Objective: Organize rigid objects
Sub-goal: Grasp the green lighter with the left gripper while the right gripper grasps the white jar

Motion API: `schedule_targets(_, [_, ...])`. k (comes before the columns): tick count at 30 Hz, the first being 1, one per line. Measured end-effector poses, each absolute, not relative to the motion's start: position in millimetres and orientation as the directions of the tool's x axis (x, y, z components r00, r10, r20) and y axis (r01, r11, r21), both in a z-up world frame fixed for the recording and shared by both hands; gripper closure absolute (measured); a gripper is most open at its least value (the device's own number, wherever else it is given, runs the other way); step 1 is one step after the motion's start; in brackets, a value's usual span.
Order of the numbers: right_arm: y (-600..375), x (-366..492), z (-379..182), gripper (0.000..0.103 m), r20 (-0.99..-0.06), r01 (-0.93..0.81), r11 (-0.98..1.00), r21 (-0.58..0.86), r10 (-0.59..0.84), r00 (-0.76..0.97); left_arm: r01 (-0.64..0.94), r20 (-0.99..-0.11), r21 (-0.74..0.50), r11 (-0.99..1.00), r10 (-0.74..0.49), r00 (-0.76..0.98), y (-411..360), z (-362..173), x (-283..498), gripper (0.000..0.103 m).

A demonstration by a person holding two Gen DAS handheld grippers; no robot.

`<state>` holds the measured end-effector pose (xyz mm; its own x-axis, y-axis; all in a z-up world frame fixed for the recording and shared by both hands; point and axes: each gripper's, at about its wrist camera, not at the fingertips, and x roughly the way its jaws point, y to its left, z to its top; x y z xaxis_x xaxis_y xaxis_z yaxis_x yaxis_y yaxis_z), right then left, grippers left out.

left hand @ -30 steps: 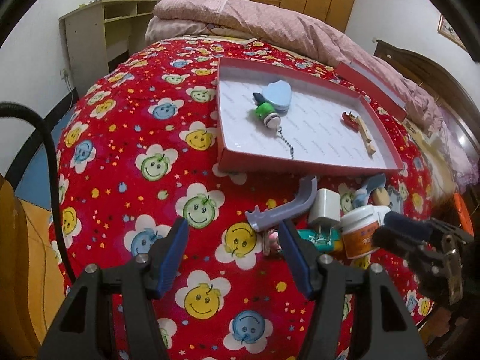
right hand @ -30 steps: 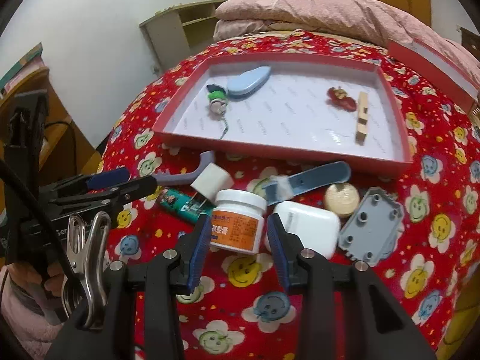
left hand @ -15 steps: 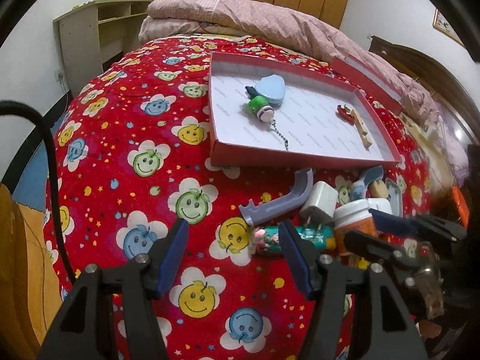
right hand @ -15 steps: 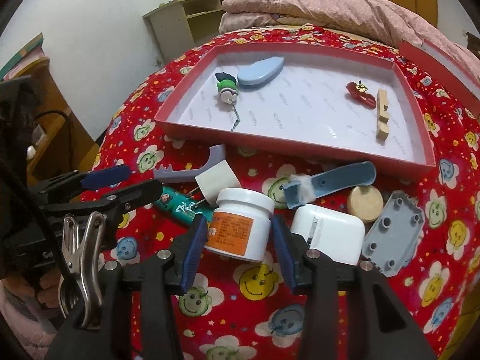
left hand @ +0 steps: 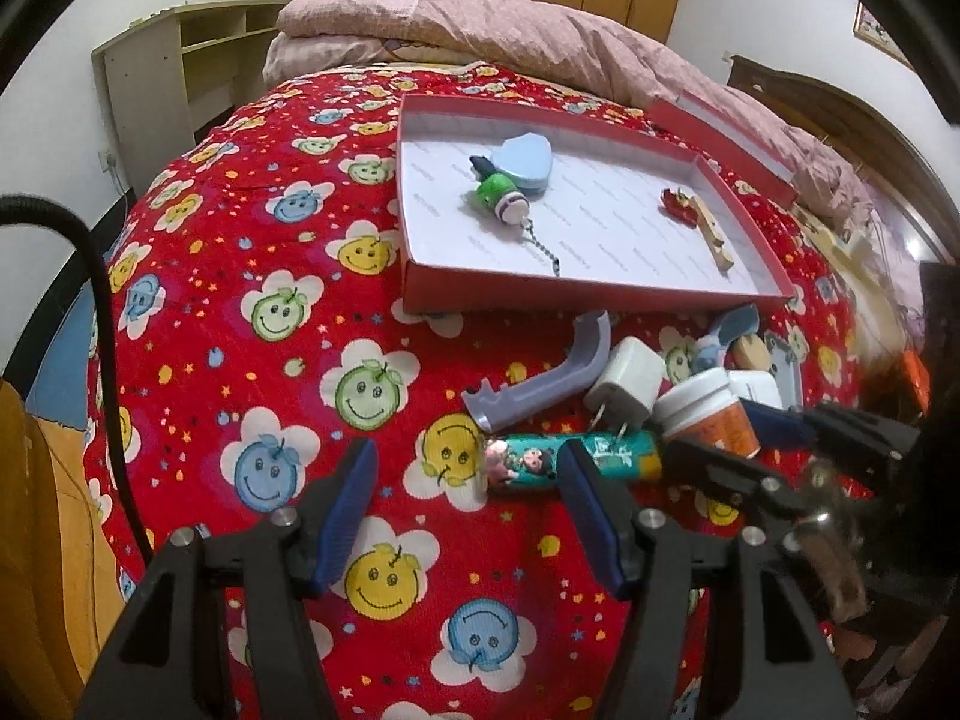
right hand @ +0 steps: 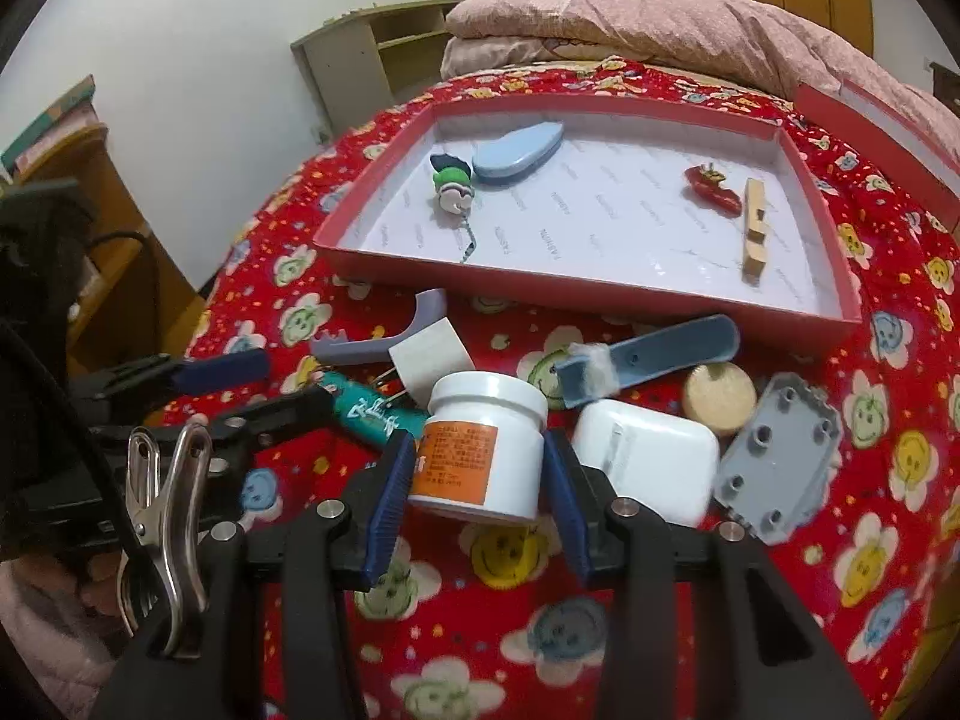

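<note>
Jar [right hand: 483, 444]: rigid, probably light, slick plastic; I grip mid-label.
My right gripper [right hand: 480, 495]: wide, straddling it.
My left gripper [left hand: 465, 510]: wide, empty.

Both grippers low — left gripper [left hand: 465, 501], right gripper [right hand: 477, 483] jaws apart.

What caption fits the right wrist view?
Right tongs open around a white jar beside clutter, below the red tray.

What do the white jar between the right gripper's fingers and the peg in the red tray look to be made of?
The white jar: likely glossy plastic, judging by its smooth sheen and moulded lid, with an orange paper-like label. The peg: apparently bare, matte wood, pale tan with no shine.
</note>
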<state>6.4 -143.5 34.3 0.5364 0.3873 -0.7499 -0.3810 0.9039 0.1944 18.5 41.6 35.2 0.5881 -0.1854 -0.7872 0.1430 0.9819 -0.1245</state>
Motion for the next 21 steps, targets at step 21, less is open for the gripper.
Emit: schedule_targets(21, [-221,-39,20,0.058,-0.806,-0.262,0.954,0.144,0.267,0.528,0.179,-0.803,-0.114,0.977,-0.197,0.562,-10,21,19,0.013])
